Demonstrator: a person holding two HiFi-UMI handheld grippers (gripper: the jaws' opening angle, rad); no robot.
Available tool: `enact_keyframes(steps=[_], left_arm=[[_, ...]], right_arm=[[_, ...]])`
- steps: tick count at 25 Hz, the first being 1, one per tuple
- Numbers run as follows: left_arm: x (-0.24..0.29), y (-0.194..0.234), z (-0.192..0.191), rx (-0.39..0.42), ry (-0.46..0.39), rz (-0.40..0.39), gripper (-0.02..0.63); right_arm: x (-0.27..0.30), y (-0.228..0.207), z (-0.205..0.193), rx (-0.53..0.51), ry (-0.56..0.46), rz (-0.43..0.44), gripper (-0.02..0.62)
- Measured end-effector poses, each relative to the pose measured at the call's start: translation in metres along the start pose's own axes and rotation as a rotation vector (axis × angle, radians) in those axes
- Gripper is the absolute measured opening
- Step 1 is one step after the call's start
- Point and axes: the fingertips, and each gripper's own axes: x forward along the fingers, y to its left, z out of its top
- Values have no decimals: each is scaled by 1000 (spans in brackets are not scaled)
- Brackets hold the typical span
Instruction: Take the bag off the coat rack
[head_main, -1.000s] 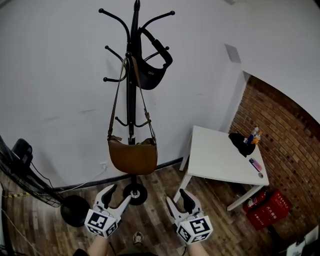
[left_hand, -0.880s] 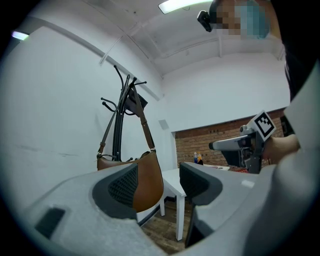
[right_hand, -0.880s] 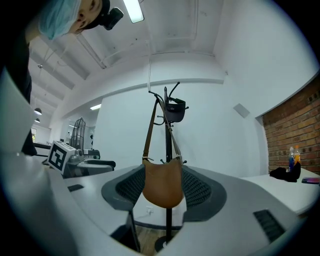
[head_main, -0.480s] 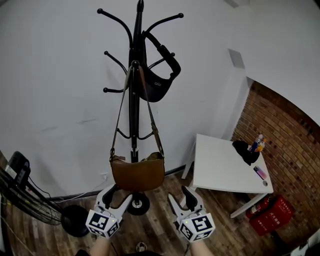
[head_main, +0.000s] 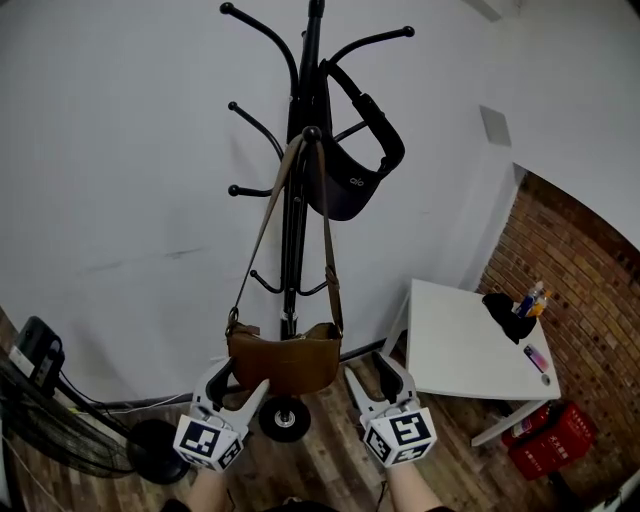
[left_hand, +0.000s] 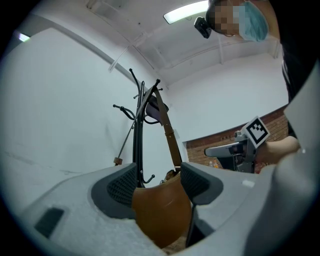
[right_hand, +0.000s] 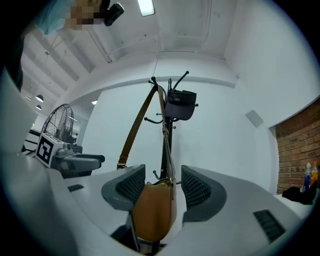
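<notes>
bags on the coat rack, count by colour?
brown bag: 1
black bag: 1
total: 2

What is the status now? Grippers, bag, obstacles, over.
Left gripper and right gripper both open, flanking the brown bag. Brown bag hangs by its strap on the coat rack. Black bag on a neighbouring hook, close to the strap.

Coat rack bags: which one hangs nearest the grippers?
The brown bag on the long strap, hanging low, close to the left gripper and right gripper. The black bag sits high on the coat rack.
</notes>
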Motion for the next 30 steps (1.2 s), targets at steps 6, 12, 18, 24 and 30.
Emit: enact_keyframes(steps=[6, 12, 18, 24, 30], left_arm=[[19, 38, 11, 20, -22, 55, 282], [39, 52, 24, 60, -30, 61, 285], [63, 50, 35, 107, -29, 76, 290], [75, 49, 36, 133, -6, 127, 289], [78, 56, 36, 156, 10, 180, 268]], right_arm=[[39, -6, 9, -18, -17, -8, 209], [59, -8, 27, -42, -70, -3, 210], [72, -16, 41, -70, -110, 43, 210], [90, -26, 41, -90, -96, 95, 110], [100, -31, 40, -86, -99, 137, 28]])
